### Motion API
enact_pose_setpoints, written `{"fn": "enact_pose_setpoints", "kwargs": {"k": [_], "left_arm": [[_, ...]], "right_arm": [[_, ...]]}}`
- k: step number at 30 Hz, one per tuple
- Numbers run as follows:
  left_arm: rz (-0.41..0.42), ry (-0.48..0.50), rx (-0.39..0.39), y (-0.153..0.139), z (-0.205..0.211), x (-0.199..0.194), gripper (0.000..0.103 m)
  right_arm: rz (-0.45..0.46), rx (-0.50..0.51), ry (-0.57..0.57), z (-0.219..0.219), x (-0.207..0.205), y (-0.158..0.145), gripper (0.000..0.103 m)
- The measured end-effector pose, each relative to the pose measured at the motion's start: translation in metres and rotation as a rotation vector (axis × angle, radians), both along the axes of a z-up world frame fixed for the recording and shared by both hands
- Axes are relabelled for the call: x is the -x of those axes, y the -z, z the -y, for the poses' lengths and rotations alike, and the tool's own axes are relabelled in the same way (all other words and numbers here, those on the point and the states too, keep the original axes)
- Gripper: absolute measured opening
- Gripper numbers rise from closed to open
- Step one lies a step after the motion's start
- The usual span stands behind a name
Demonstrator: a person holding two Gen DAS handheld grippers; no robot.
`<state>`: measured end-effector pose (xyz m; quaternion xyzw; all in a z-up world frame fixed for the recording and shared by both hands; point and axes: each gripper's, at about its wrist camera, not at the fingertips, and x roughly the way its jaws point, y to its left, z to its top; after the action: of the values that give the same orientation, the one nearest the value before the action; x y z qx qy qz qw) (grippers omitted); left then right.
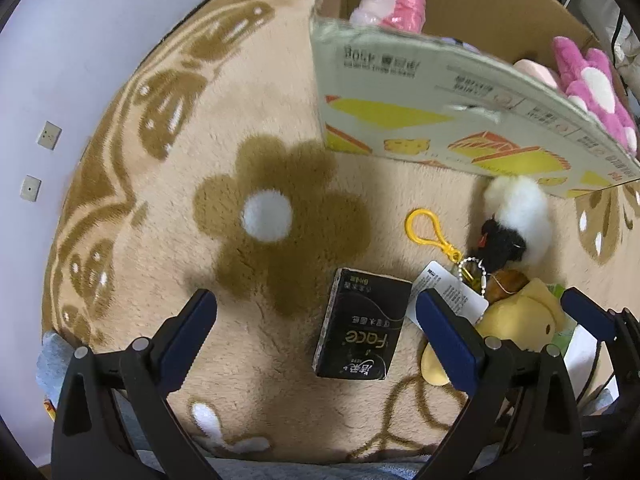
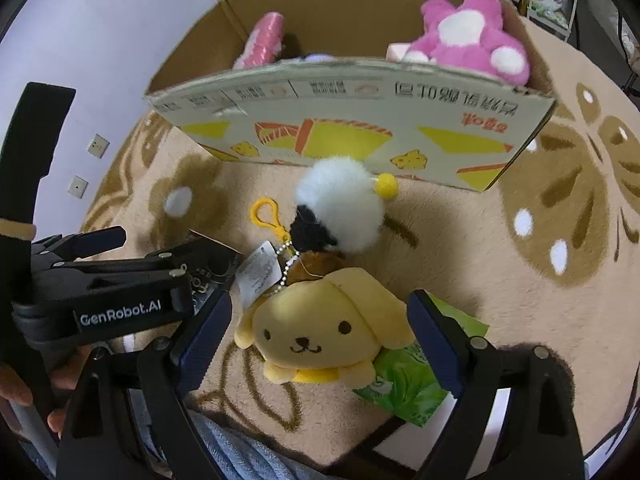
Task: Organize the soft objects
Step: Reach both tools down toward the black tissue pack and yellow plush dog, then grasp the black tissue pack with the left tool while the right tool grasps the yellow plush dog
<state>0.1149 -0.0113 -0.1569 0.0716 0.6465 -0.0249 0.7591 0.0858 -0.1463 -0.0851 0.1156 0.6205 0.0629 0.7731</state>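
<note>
A black tissue pack (image 1: 362, 326) lies on the rug between the fingers of my open left gripper (image 1: 316, 312). A yellow dog plush (image 2: 326, 330) lies between the fingers of my open right gripper (image 2: 320, 312); it also shows in the left wrist view (image 1: 520, 320). A white and black fluffy plush (image 2: 340, 210) with a yellow clip (image 2: 264, 212) lies just beyond it, near the cardboard box (image 2: 360, 128). The box holds a pink plush (image 2: 476, 36) and a pink roll (image 2: 264, 40). The left gripper (image 2: 100, 264) shows at the left of the right wrist view.
A green packet (image 2: 404, 380) lies under the dog plush's right side. The beige rug (image 1: 260, 216) has brown flower patterns. A pale wall (image 1: 80, 60) with two small sockets stands at the left. Blue cloth (image 2: 248, 452) lies at the near edge.
</note>
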Motion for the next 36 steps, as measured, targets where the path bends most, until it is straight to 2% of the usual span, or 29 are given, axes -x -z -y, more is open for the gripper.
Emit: {"fn": "enact_pose_setpoints", "kwargs": {"k": [9, 17, 28, 32, 36], "left_arm": [[-0.046, 0.003, 0.016, 0.014, 0.002, -0.008, 0.099], [-0.083, 0.01, 0.005, 0.027, 0.003, -0.018, 0.099], [-0.098, -0.004, -0.027, 0.046, 0.008, -0.024, 0.098], [-0.109, -0.008, -0.017, 0.052, 0.007, -0.025, 0.089], [-0.125, -0.006, -0.025, 0.06, 0.005, -0.024, 0.087]], "right_arm": [[-0.035, 0.083, -0.047, -0.016, -0.007, 0.018, 0.094], [-0.058, 0.091, -0.056, -0.022, -0.01, 0.027, 0.094], [-0.102, 0.062, -0.051, -0.025, -0.011, 0.04, 0.094], [-0.13, 0.033, -0.055, -0.025, -0.009, 0.045, 0.094], [-0.145, 0.006, -0.054, -0.025, -0.008, 0.049, 0.091]]}}
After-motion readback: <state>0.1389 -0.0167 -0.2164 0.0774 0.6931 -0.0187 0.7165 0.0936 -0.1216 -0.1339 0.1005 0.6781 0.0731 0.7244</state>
